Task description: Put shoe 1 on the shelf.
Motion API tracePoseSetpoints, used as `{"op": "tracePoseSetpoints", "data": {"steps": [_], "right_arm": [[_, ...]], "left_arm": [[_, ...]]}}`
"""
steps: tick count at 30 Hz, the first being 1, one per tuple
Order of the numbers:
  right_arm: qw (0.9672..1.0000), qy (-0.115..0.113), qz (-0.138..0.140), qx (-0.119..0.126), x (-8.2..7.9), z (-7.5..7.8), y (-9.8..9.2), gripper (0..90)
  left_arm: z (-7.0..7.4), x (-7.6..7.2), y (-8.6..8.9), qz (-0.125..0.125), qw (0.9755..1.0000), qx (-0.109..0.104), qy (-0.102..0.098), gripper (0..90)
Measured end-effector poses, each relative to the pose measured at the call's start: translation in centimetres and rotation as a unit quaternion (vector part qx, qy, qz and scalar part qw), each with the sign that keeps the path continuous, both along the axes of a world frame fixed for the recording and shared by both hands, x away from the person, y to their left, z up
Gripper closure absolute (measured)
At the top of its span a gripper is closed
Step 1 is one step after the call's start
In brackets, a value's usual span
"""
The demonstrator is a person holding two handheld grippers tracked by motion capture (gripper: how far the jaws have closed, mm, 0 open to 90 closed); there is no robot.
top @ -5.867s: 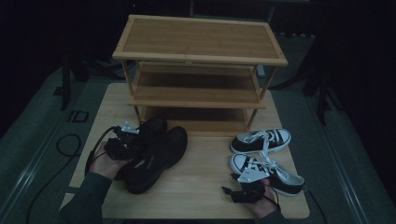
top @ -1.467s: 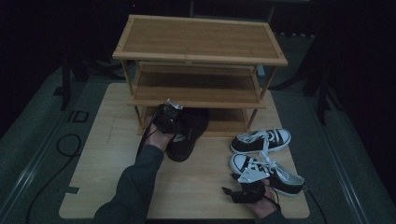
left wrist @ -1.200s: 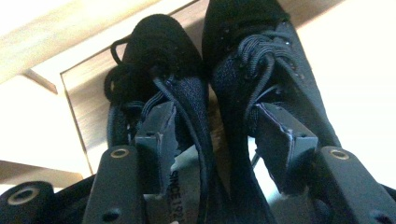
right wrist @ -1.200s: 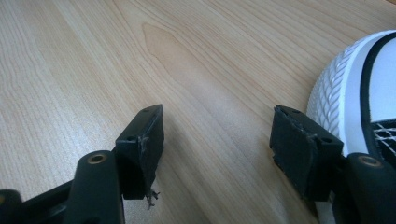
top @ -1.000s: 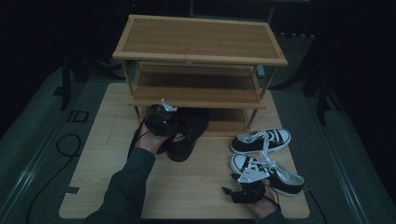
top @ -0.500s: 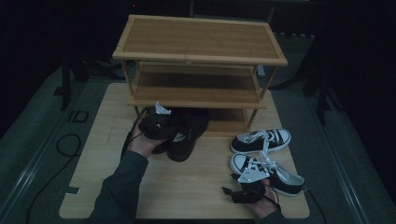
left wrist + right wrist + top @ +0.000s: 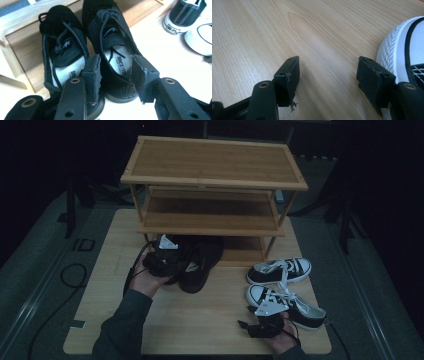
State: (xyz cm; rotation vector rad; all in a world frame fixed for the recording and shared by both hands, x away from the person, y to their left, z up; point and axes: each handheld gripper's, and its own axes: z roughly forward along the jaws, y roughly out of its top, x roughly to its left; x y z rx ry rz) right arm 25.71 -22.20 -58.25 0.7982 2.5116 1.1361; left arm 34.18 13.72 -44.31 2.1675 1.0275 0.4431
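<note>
Nearest the person, right tongs (image 7: 245, 324) lie low on the wooden surface (image 7: 210, 320) at its near right edge, jaws spread wide with bare wood between them in the right gripper view (image 7: 328, 72). Just beside the right-hand jaw there, the white rubber toe of the near sneaker (image 7: 404, 47); touching or not, cannot tell. In the high view that near sneaker (image 7: 287, 300) is black-and-white and laced, lying right beside the hand. A second matching sneaker (image 7: 280, 269) sits just behind it, close by.

Further in, on the left, left tongs (image 7: 172, 257) are at the heel end of the pair of black shoes (image 7: 197, 262). In the left gripper view (image 7: 116, 72) the jaws have just been closing and straddle the heel collar of the right-hand black shoe (image 7: 112, 50): one pad between the two shoes, the other outside it. Pads not clearly pressing, so partly open around the heel. Left black shoe (image 7: 61, 50) lies touching alongside.

Both shoes' toes are under the lowest shelf of the wooden rack (image 7: 215, 180), heels sticking out onto the surface. The rack stands at the far edge with three tiers.
</note>
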Motion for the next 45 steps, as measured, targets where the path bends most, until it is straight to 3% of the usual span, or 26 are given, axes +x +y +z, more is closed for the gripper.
{"op": "tracePoseSetpoints", "data": {"steps": [13,29,37,45], "right_arm": [[1.0,0.001,0.0,0.0,0.0,0.0,0.0,34.8],[1.0,0.001,-0.001,0.0,0.0,0.0,0.0,34.8],[1.0,0.001,-0.001,0.0,0.0,0.0,0.0,34.8],[1.0,0.001,-0.001,0.0,0.0,0.0,0.0,34.8]], "left_arm": [[-1.2,-1.1,0.5,-0.02,0.9997,0.0,0.017,64.4],[-2.7,-2.1,0.9,-0.032,0.9992,-0.007,0.022,69.6],[-4.4,-2.0,0.1,-0.048,0.9979,0.01,0.043,82.4],[-6.2,-1.6,-0.3,-0.049,0.9966,0.018,0.063,89.9]]}}
